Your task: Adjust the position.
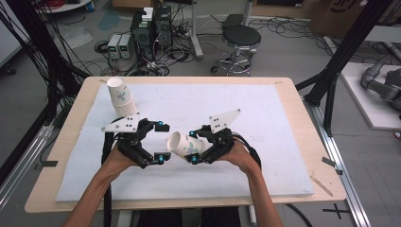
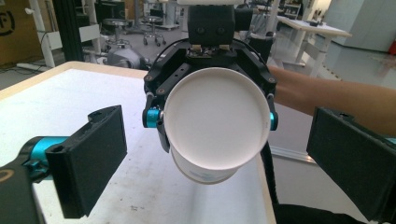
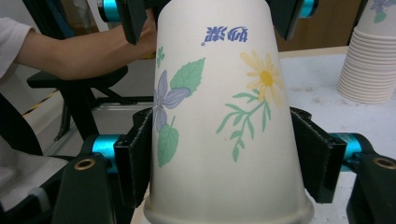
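Right gripper (image 1: pixel 197 147) fingers pinch paper cup (image 1: pixel 185 145) on its side; left gripper (image 1: pixel 162 142) fingers spread, clear of the cup's base.

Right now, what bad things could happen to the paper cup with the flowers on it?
The thin white flower-printed paper cup is squeezed between the right gripper pads, so it might dent if pressed harder. It hangs sideways above the white foam mat, so it could fall if the pads loosen. The open left gripper is close to its bottom end and might bump it.
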{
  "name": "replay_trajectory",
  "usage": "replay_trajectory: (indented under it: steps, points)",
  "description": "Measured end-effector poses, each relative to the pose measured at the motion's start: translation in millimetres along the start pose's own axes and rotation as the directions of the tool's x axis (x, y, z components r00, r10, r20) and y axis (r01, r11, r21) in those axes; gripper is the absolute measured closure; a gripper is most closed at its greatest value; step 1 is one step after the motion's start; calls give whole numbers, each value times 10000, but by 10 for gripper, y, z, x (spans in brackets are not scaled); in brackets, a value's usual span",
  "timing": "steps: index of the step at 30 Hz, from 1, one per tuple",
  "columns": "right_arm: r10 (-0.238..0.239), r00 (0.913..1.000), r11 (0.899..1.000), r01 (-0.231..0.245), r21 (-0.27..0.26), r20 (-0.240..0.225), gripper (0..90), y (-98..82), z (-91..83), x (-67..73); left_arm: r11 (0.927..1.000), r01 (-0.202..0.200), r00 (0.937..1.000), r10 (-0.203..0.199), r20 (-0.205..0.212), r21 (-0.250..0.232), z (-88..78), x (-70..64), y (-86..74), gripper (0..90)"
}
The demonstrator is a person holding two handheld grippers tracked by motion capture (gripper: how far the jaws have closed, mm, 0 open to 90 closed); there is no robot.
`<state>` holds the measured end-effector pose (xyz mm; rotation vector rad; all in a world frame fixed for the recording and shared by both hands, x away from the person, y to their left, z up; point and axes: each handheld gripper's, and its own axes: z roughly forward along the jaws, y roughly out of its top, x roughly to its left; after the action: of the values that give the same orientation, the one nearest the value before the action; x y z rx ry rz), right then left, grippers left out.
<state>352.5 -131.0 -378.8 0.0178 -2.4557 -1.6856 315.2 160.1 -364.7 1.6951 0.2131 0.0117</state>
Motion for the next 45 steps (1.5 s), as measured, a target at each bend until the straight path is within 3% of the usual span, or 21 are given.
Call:
replay_trajectory:
  steps: [6, 7, 8, 9, 10, 11, 12, 13, 14, 15, 16, 17, 18, 19, 20, 21, 27, 31, 38, 41, 45]
  points:
    - [19, 9985, 9978, -55, 658, 549, 314, 51, -58, 31, 9895, -119, 9998, 140, -134, 1441, -34, -2, 64, 49]
    - [-39, 9974, 9936, -41, 1128, 713, 314, 111, -77, 51, 9800, -142, 9994, 201, -277, 1987, -25, -3, 105, 49]
    - [-39, 9974, 9936, -41, 1128, 713, 314, 111, -77, 51, 9800, -142, 9994, 201, -277, 1987, -25, -3, 105, 49]
    - [-126, 9960, 9873, -16, 1589, 887, 314, 179, -85, 69, 9619, -249, 9982, 389, -462, 2722, 0, 1, 164, 50]
    - [-126, 9960, 9873, -16, 1589, 887, 314, 179, -85, 69, 9619, -249, 9982, 389, -462, 2722, 0, 1, 164, 50]
    - [-72, 9945, 9762, -157, 2164, 1047, 314, 250, -91, 86, 9419, -284, 9979, 463, -455, 3347, 27, 13, 223, 50]
    - [-72, 9945, 9762, -157, 2164, 1047, 314, 250, -91, 86, 9419, -284, 9979, 463, -455, 3347, 27, 13, 223, 50]
    - [-71, 9927, 9628, -257, 2689, 1206, 314, 314, -93, 98, 9124, -376, 9977, 575, -368, 4077, 58, 27, 282, 50]
    - [-71, 9927, 9628, -257, 2689, 1206, 314, 314, -93, 98, 9124, -376, 9977, 575, -368, 4077, 58, 27, 282, 50]
    - [-59, 9899, 9425, -419, 3316, 1418, 315, 376, -90, 108, 8987, -355, 9978, 561, -342, 4372, 79, 27, 296, 50]
    - [-59, 9899, 9425, -419, 3316, 1418, 315, 376, -90, 108, 8785, -443, 9973, 664, -297, 4758, 97, 33, 314, 50]
    - [-35, 9875, 9178, -592, 3925, 1573, 316, 429, -75, 112, 8435, -475, 9969, 741, -282, 5350, 134, 38, 330, 50]
    - [-35, 9875, 9178, -592, 3925, 1573, 316, 429, -75, 112, 8435, -475, 9969, 741, -282, 5350, 134, 38, 330, 49]
    - [-18, 9859, 8892, -750, 4514, 1672, 315, 474, -53, 112, 8254, -498, 9968, 760, -234, 5623, 149, 50, 339, 50]
    - [-18, 9859, 8892, -750, 4514, 1672, 315, 474, -53, 112, 8171, -386, 9974, 663, -273, 5752, 163, 51, 341, 50]
    - [-67, 9852, 8661, -799, 4934, 1712, 316, 514, -28, 112, 7917, -465, 9970, 741, -202, 6091, 195, 68, 355, 50]
    - [-73, 9854, 8337, -880, 5451, 1702, 316, 588, 23, 119, 7804, -509, 9966, 801, -190, 6233, 256, 82, 380, 50]
    - [-112, 9852, 8206, -885, 5645, 1708, 316, 575, 47, 110, 7811, -541, 9967, 800, -139, 6221, 327, 88, 386, 50]
    - [-99, 9873, 8181, -831, 5690, 1583, 315, 568, 77, 99, 7747, -639, 9972, 740, 101, 6291, 474, 99, 369, 50]
    - [-74, 9871, 8173, -863, 5697, 1601, 316, 568, 72, 96, 7814, -661, 9973, 719, 157, 6205, 543, 112, 369, 50]
    - [-90, 9874, 8180, -836, 5692, 1580, 316, 569, 73, 95, 7779, -713, 9970, 753, 200, 6243, 595, 115, 365, 50]
